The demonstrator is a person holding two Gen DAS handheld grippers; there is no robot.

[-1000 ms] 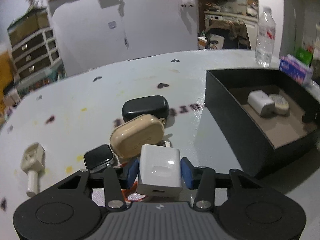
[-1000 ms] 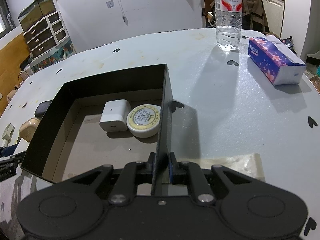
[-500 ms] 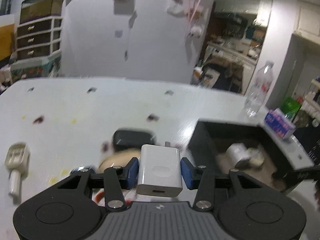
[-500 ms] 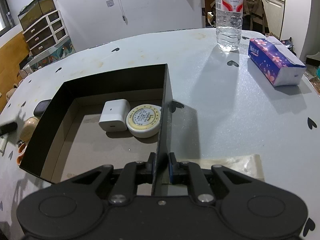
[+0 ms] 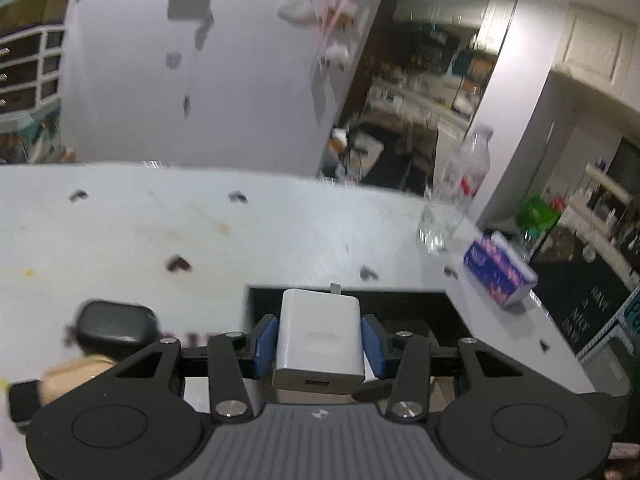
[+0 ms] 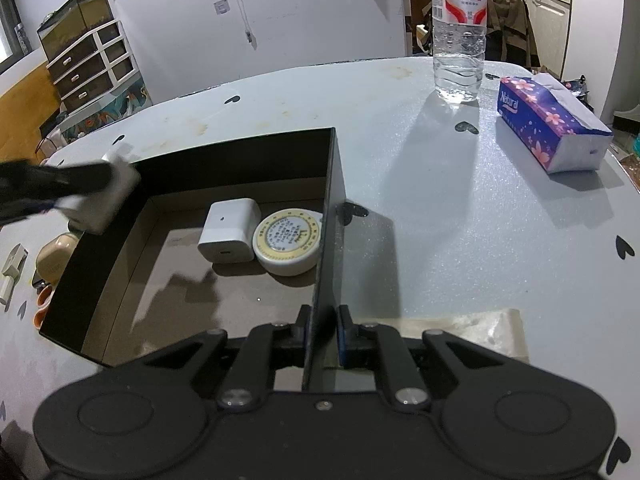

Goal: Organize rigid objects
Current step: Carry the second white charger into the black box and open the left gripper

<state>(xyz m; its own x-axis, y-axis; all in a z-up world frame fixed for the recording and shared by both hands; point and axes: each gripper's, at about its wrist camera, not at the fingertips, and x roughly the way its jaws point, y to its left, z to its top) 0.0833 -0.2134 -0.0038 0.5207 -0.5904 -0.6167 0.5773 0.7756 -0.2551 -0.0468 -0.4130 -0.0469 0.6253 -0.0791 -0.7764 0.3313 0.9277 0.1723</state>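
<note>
A white charger (image 5: 320,336) sits clamped between the blue pads (image 5: 267,340) of the left gripper (image 5: 320,342) at the lower centre of the left wrist view, held in the air with its port facing the camera and a metal prong just showing above its top edge. In the right wrist view the same block appears blurred at centre left, over the left wall of the black box (image 6: 240,160), roughly at its rim. The right gripper (image 6: 323,338), at lower centre of that view, is closed on the box's right wall, pinning the thin black panel between its two pads. Inside, a second white charger (image 6: 229,230) and a round cream tin (image 6: 289,242) lie touching each other against that right wall; the brown floor to their left is bare. A black case (image 5: 114,326) and a tan case (image 5: 70,376) wait on the white table (image 6: 420,200) at lower left of the left view, outside the box. The risks look modest but real: released from this height, the hard block could bounce or land on the pair already stowed; carried too low, it could catch the wall and shove the light box, which only the right gripper's pinch appears to steady. The water bottle (image 6: 458,36) and tissue pack (image 6: 552,124) stand well apart, at upper right.
</note>
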